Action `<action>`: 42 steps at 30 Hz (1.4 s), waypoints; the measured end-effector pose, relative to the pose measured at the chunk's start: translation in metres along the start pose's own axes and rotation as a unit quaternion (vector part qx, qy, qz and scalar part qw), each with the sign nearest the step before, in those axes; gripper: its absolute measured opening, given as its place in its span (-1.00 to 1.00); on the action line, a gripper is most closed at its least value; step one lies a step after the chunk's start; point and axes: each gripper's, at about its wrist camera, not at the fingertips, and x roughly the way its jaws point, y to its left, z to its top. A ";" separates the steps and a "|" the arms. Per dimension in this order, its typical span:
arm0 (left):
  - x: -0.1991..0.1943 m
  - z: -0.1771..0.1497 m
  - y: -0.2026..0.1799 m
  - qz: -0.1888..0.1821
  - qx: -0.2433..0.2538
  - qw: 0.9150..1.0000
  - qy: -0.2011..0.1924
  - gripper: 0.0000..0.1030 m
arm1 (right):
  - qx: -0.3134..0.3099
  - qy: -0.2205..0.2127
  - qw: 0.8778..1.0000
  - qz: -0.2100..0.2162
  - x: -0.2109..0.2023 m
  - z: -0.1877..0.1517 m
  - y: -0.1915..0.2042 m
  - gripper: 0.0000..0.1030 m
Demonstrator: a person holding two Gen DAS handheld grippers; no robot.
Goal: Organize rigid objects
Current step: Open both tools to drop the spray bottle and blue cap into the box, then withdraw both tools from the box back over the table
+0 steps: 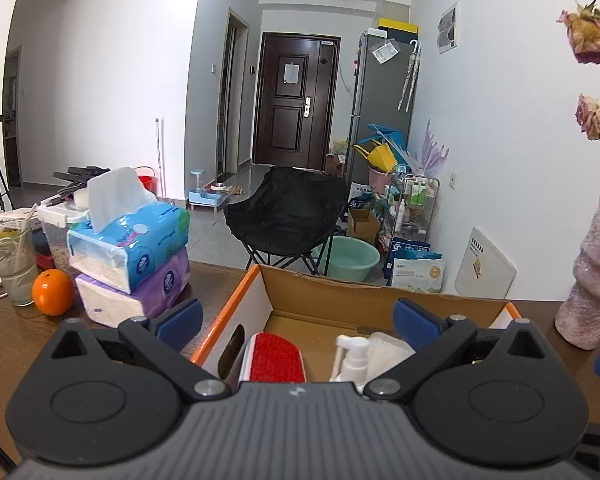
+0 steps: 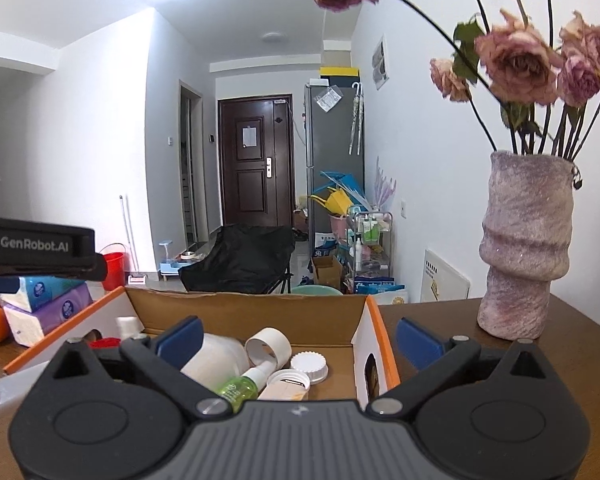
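while both tools are being held empty, the box is being kept as the gathering place

while the left gripper [image 1: 298,322] is being held with its blue pads spread wide and nothing between them, the cardboard box [image 1: 340,292] is being kept just below and ahead of it on the wooden table [image 1: 16,336]. the right gripper [image 2: 298,338] is likewise being held apart and empty, straddling the box's near right corner. the small rigid things are being collected inside the box, apparently so that they are kept together instead of scattered: a red-topped item [image 1: 276,356] and a white spray bottle [image 1: 350,356] are lying at its left end, while a green bottle [image 2: 238,388], a white tube [image 2: 270,348], a white ribbed cap [image 2: 310,366] and a larger white container [image 2: 216,356] are lying at its right end. with both tools standing open over the box, a release is being judged more likely than a pick-up.

the table is also being shared by stacked tissue packs [image 1: 132,256], an orange [image 1: 53,292], a glass [image 1: 14,264] and a textured vase [image 2: 524,248] of dried roses, standing clear of the box to its right. beyond the table edge, a cluttered room is being shown: a black folding chair [image 1: 288,212], a green basin [image 1: 348,258], a grey fridge [image 1: 384,104] and a dark door [image 1: 294,100].
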 end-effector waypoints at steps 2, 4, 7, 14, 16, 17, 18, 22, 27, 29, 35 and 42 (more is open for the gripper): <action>-0.009 0.000 0.003 -0.004 0.000 1.000 0.000 1.00 | 0.003 -0.007 1.000 0.001 -0.011 0.002 0.000 1.00; -0.020 0.000 0.005 -0.008 0.001 1.000 -0.001 1.00 | 0.003 -0.014 1.000 0.001 -0.023 0.005 0.001 1.00; -0.038 -0.001 0.009 -0.011 0.005 1.000 -0.001 1.00 | 0.003 -0.021 1.000 -0.001 -0.041 0.006 0.001 1.00; -0.096 -0.009 0.021 -0.016 0.021 1.000 -0.006 1.00 | 0.005 -0.020 1.000 0.000 -0.092 0.005 0.000 1.00; -0.118 -0.012 0.025 -0.021 0.028 0.999 -0.008 1.00 | 0.000 -0.020 1.000 -0.002 -0.111 0.005 0.002 1.00; -0.130 -0.014 0.027 -0.024 0.031 0.999 -0.012 1.00 | -0.001 -0.021 1.000 -0.003 -0.123 0.005 0.003 1.00; -0.144 -0.015 0.029 -0.026 0.032 0.999 -0.017 1.00 | -0.001 -0.023 1.000 -0.002 -0.133 0.005 0.004 1.00; -0.199 -0.026 0.040 -0.032 0.034 0.998 -0.035 1.00 | 0.002 -0.037 0.999 0.009 -0.189 -0.001 0.007 1.00; -0.262 -0.051 0.054 -0.040 0.034 0.998 -0.045 1.00 | 0.004 -0.029 0.999 0.018 -0.250 -0.023 0.009 1.00; -0.282 -0.065 0.060 -0.042 0.034 0.998 -0.038 1.00 | 0.002 -0.026 0.999 0.021 -0.272 -0.030 0.010 1.00; -0.338 -0.114 0.077 -0.038 0.046 0.998 -0.011 1.00 | -0.015 -0.028 0.999 0.026 -0.344 -0.050 0.017 1.00; -0.388 -0.157 0.095 -0.028 0.057 0.998 0.008 1.00 | -0.018 -0.033 0.999 0.025 -0.415 -0.072 0.025 1.00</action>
